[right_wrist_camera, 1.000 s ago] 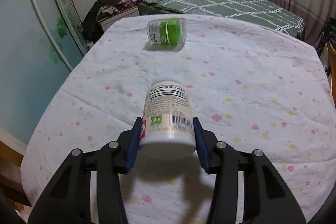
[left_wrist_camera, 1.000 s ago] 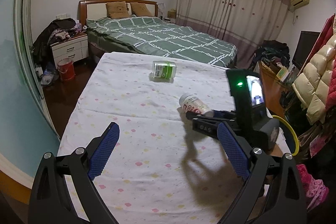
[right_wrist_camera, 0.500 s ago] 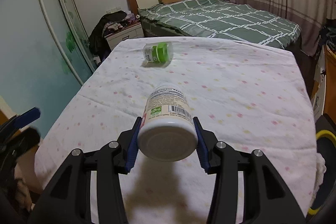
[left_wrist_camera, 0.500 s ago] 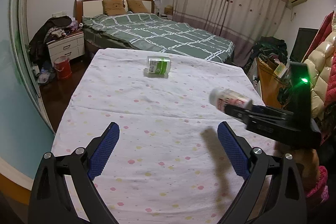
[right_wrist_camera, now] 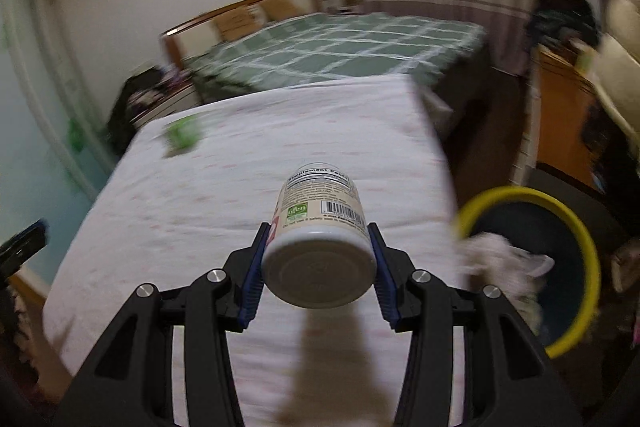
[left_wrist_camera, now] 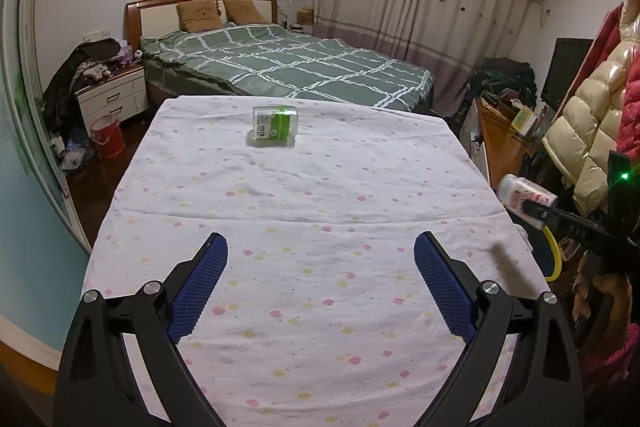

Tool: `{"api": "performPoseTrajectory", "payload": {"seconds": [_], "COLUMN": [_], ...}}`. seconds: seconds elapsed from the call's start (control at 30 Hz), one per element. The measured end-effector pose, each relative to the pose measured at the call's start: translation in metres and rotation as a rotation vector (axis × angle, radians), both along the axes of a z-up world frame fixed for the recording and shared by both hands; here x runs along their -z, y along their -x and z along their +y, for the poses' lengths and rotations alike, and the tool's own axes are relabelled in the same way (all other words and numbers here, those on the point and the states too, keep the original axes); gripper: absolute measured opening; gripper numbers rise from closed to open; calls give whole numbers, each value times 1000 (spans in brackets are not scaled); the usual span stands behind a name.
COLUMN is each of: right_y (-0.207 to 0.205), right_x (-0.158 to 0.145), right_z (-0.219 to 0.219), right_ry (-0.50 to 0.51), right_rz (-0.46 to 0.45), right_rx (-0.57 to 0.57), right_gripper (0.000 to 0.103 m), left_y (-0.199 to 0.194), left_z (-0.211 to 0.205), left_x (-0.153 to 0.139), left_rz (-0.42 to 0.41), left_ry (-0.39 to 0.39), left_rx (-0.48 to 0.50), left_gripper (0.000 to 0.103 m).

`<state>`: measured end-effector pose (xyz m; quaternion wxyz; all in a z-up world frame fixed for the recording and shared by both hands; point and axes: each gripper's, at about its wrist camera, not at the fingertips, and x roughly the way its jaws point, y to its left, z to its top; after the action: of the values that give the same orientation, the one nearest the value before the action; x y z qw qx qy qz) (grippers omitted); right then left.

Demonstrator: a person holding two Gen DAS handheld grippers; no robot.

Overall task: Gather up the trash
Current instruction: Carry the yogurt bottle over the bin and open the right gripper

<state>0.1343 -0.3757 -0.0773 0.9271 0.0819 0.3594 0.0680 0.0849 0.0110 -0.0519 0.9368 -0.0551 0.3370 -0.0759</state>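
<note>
My right gripper (right_wrist_camera: 318, 267) is shut on a white supplement bottle (right_wrist_camera: 320, 227), held in the air over the right side of the cloth-covered table (right_wrist_camera: 240, 187). The bottle also shows in the left wrist view (left_wrist_camera: 524, 197), past the table's right edge. A yellow-rimmed bin (right_wrist_camera: 560, 227) with white rubbish inside stands on the floor to the right; its rim shows in the left wrist view (left_wrist_camera: 554, 259). A green-capped jar (left_wrist_camera: 276, 125) lies on its side at the table's far end, blurred in the right wrist view (right_wrist_camera: 182, 135). My left gripper (left_wrist_camera: 320, 279) is open and empty above the table's near part.
A bed with a green checked cover (left_wrist_camera: 288, 67) lies beyond the table. A nightstand (left_wrist_camera: 112, 99) and a red bucket (left_wrist_camera: 106, 137) stand at the left. A wooden desk (left_wrist_camera: 504, 139) and hanging coats (left_wrist_camera: 592, 127) crowd the right side.
My right gripper has carried the white bottle to the right, from over the table's middle to its right edge near the bin. The left gripper stays open and has barely moved.
</note>
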Motion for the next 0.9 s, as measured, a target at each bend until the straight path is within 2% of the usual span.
{"api": "performPoseTrajectory", "payload": {"seconds": [0.23,0.37,0.53,0.67,0.77,0.9], "right_y": [0,-14,-26,-26,-21,-11], "right_x": [29,60,89,99,98,85], "right_z": [-108,-144,-167,-173,-174,-170], "right_ry": [18,29,45,56,70,88], "right_rz": [43,111,178,207,196,155], "right_rx": [285,377,440,467,490,509], "right_gripper": [45,45,45,48,59,62], "left_y": [-11,-20,-29,-37,-45,-60], "left_z": [-13,-19,-28,-31,-32,-31], "left_x": [1,4,10,13,15,16], "left_rz": [16,36,54,66,77,86], "left_ry": [-4,0,-17,-17,-20,-36], "left_rx": [23,33,46,49,54,61], "left_gripper": [93,93,93,93,93,93]}}
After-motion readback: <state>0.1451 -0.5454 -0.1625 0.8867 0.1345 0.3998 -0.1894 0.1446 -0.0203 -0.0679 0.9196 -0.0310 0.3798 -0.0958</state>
